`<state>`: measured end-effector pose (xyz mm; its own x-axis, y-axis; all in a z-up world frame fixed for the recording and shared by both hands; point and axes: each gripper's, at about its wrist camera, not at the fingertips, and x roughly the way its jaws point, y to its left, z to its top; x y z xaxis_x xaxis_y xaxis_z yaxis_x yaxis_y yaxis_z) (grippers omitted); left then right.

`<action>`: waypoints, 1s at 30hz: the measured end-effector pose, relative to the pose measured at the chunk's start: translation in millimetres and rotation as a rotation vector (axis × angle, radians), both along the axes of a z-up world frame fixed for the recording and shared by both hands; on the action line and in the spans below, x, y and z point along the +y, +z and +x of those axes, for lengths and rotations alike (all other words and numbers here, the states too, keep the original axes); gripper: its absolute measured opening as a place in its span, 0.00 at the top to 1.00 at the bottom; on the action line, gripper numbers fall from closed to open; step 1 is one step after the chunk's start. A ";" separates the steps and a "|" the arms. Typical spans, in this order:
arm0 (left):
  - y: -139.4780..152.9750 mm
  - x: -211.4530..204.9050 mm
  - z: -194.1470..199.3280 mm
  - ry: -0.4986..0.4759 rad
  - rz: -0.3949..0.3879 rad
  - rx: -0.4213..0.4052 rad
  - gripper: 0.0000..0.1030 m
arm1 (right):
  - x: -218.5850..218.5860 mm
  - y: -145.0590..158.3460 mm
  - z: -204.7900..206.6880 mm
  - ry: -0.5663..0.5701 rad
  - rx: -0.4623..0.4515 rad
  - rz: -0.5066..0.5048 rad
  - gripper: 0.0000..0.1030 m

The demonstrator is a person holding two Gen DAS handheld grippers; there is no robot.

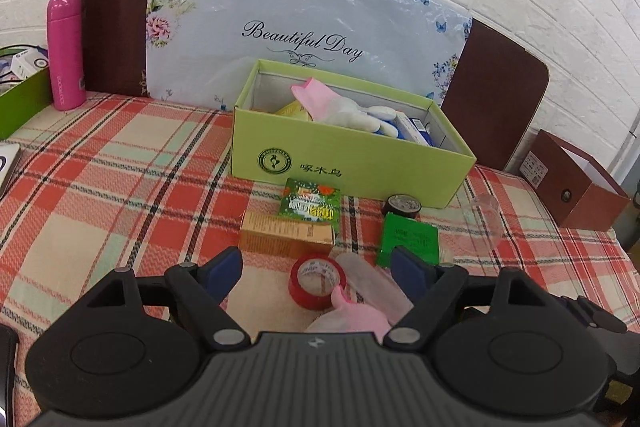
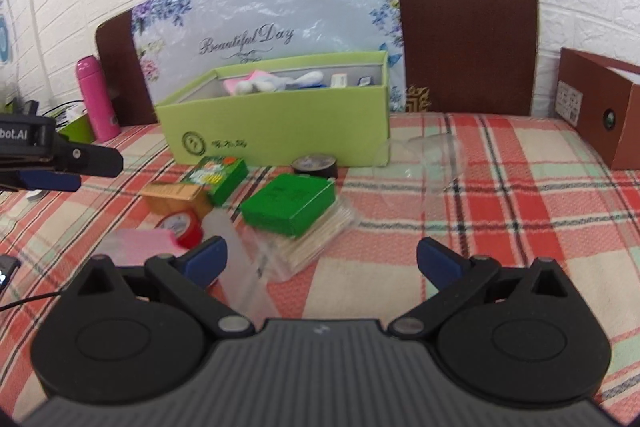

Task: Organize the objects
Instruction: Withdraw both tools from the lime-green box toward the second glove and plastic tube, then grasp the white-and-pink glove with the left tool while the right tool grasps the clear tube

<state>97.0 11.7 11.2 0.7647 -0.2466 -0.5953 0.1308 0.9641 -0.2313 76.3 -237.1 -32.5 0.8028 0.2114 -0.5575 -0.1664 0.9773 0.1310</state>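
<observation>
An open lime-green box (image 1: 348, 163) stands on the plaid cloth, holding a pink-and-white glove (image 1: 340, 107) and small packs; it also shows in the right wrist view (image 2: 280, 123). In front of it lie a green patterned pack (image 1: 312, 207), an orange box (image 1: 286, 233), a black tape roll (image 1: 403, 205), a green flat box (image 1: 408, 239), a red tape roll (image 1: 318, 281) and a pink glove (image 1: 356, 311). My left gripper (image 1: 320, 273) is open above the red tape and the glove. My right gripper (image 2: 320, 259) is open, low over the cloth, near the green flat box (image 2: 290, 203).
A pink bottle (image 1: 64, 51) and another green box (image 1: 20, 99) stand far left. A brown box (image 1: 576, 183) sits at the right. A clear plastic cup (image 2: 424, 163) lies right of the lime box. A floral board leans on the wall behind.
</observation>
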 end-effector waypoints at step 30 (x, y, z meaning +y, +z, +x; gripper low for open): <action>-44.8 7.3 -10.9 -0.123 -0.074 0.085 0.66 | 33.7 -37.0 11.6 0.200 0.017 -0.119 0.62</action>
<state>86.1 19.1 -33.7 0.6737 -0.3810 -0.6333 0.2238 0.9218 -0.3166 87.9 -203.5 -69.5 0.7419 0.2979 -0.6007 -0.3576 0.9336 0.0215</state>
